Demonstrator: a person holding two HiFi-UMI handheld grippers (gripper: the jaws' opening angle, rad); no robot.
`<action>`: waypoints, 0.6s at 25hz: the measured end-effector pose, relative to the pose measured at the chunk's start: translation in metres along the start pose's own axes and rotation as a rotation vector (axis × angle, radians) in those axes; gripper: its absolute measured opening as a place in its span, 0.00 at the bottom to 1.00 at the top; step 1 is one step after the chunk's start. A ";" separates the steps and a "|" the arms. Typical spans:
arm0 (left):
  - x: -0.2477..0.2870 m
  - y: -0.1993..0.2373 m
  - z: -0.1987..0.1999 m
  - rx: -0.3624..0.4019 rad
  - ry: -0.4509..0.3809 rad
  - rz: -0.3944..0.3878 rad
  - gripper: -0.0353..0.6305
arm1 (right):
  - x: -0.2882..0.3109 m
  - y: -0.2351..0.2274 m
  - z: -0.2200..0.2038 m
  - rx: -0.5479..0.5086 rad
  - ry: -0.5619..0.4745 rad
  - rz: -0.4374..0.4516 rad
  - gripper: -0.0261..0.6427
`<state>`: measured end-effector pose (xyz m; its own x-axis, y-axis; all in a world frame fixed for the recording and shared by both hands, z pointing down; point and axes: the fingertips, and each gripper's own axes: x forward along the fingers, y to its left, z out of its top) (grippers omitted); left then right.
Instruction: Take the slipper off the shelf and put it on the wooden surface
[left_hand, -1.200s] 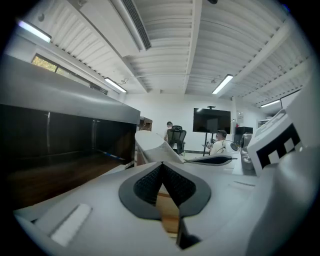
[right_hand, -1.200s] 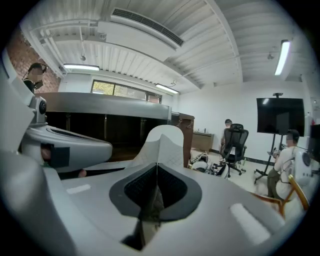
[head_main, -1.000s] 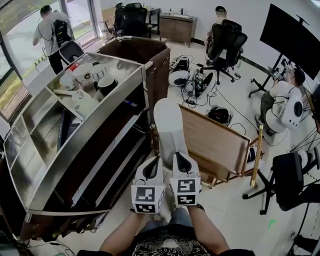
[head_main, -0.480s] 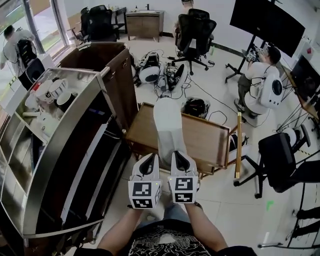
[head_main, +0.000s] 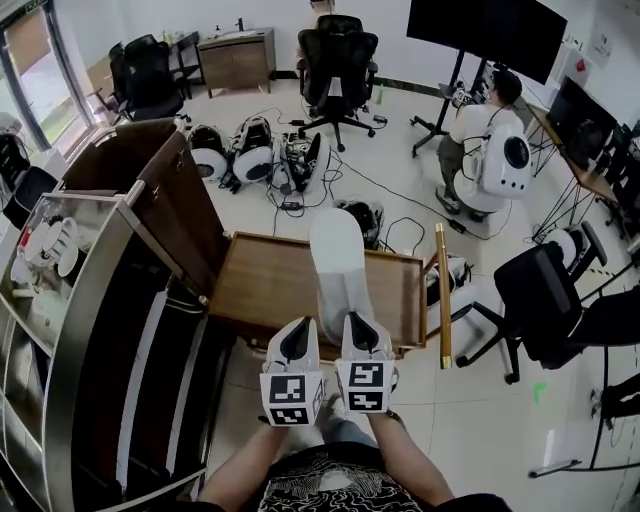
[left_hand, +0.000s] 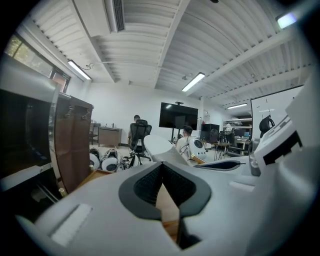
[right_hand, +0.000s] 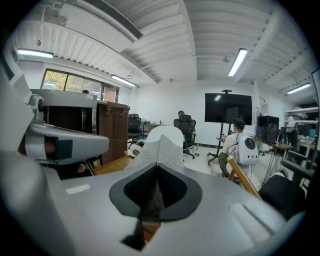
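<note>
A long white slipper (head_main: 338, 262) sticks out forward from my right gripper (head_main: 362, 322), which is shut on its near end. It hangs over the wooden surface (head_main: 265, 285), a low rimmed tabletop. In the right gripper view the quilted slipper (right_hand: 161, 142) rises straight out of the closed right gripper (right_hand: 157, 167). My left gripper (head_main: 300, 328) rides close beside the right one, jaws together with nothing between them. In the left gripper view the slipper (left_hand: 159, 146) shows just to the right of the left gripper's (left_hand: 161, 167) jaws.
The steel shelf unit (head_main: 90, 300) stands at the left with cups on top, a brown cabinet (head_main: 170, 190) behind it. A wooden rail (head_main: 441, 295) edges the surface's right side. A black chair (head_main: 545, 300) is at right, a seated person (head_main: 490, 150) and cables beyond.
Both grippers have swung right, away from the steel shelf, carrying the slipper. It has gone from beside the shelf to over the middle of the wooden surface.
</note>
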<state>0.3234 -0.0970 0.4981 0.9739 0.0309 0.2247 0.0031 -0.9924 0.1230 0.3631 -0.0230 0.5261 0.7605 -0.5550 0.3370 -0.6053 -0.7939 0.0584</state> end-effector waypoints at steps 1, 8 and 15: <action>0.008 -0.006 -0.001 0.002 0.005 -0.014 0.06 | 0.002 -0.008 -0.002 0.005 0.004 -0.010 0.05; 0.054 -0.043 -0.008 0.016 0.032 -0.085 0.06 | 0.018 -0.060 -0.031 0.063 0.057 -0.069 0.05; 0.083 -0.057 -0.024 0.061 0.080 -0.088 0.06 | 0.040 -0.090 -0.081 0.110 0.147 -0.084 0.05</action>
<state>0.3990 -0.0353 0.5327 0.9481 0.1250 0.2925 0.1039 -0.9908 0.0867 0.4291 0.0461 0.6101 0.7602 -0.4497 0.4690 -0.5055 -0.8628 -0.0079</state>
